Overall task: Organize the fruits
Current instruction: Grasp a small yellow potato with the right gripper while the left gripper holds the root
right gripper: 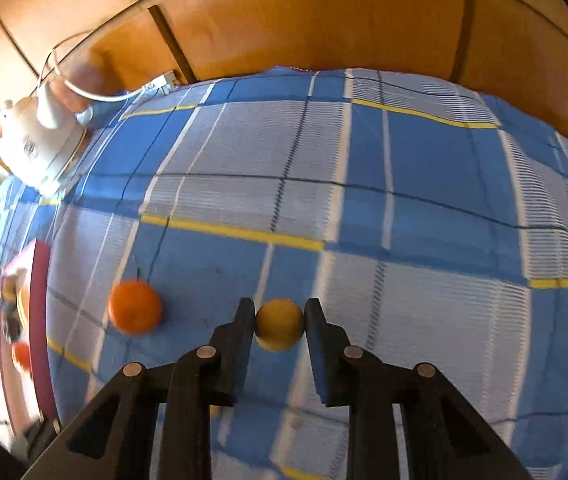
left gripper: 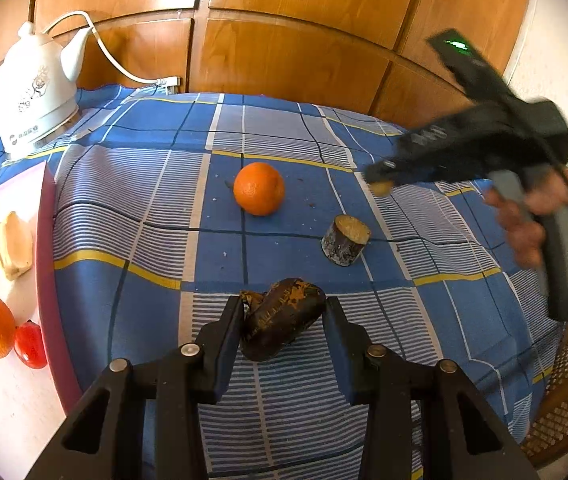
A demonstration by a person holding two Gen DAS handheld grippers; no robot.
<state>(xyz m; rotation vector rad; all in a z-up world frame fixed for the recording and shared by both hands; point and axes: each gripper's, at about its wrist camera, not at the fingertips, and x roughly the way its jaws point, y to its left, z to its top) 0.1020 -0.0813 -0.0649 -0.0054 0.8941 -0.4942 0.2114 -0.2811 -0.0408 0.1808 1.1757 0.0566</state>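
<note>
Two tools grip fruit: left tool clamps a blackened banana lengthwise-forward, right tool a yellow ball.

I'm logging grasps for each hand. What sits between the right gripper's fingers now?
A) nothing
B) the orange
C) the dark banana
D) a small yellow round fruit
D: in the right wrist view the right gripper has both fingers pressed against a small yellow round fruit, while the orange lies apart on the cloth.
</note>
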